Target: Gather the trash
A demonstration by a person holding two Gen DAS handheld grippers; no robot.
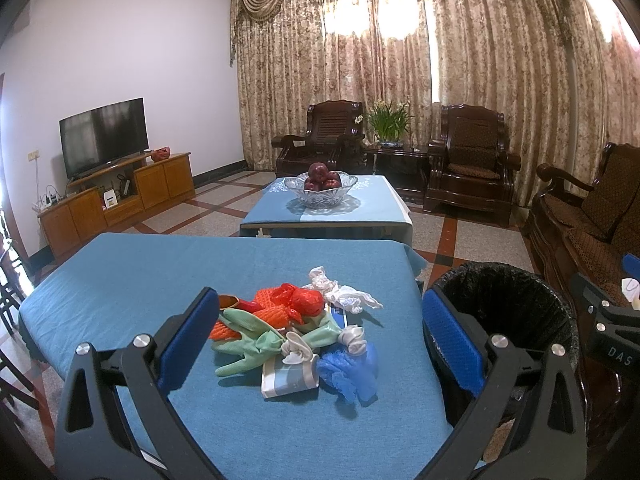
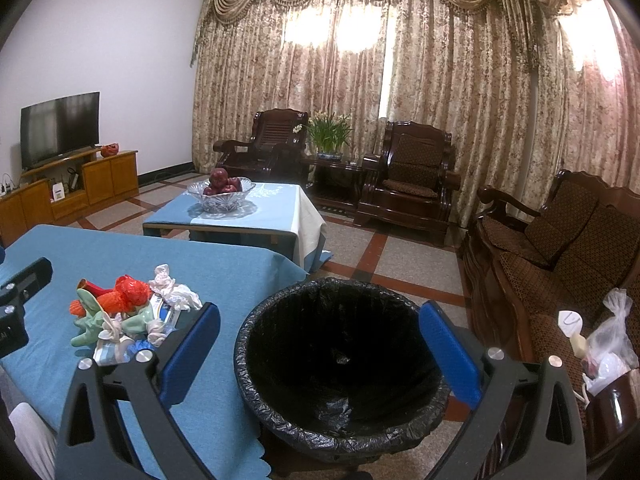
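Left wrist view
Left tool (image 1: 318, 330): released, blue pads wide apart, nothing between them; its lower frame is cut off by the picture edge.
Trash (image 1: 294, 330): a heap on the blue tabletop (image 1: 160, 264), lying between the pads and beyond them.
Heap: green glove (image 1: 246, 346), orange net (image 1: 276, 306), white tissue (image 1: 344, 292), blue cap (image 1: 348, 370), striped wrapper (image 1: 286, 380); a red item at the back is half hidden and I cannot name it.
Bin (image 1: 512, 300): black-lined, beside the tabletop's right edge, partly behind the right pad.
Right tool (image 1: 608, 312): only a corner shows at the right edge.

Right wrist view
Right tool (image 2: 320, 354): released, pads wide, held over the bin (image 2: 340, 432).
Bin inside: too dark to make out.
Trash (image 2: 128, 314): on the tabletop (image 2: 224, 272) to the left, its near side hidden by the left pad.
Left tool (image 2: 16, 300): only part shows at the left edge.
Bag (image 2: 612, 332): clear, on the sofa (image 2: 560, 240), contents unclear.
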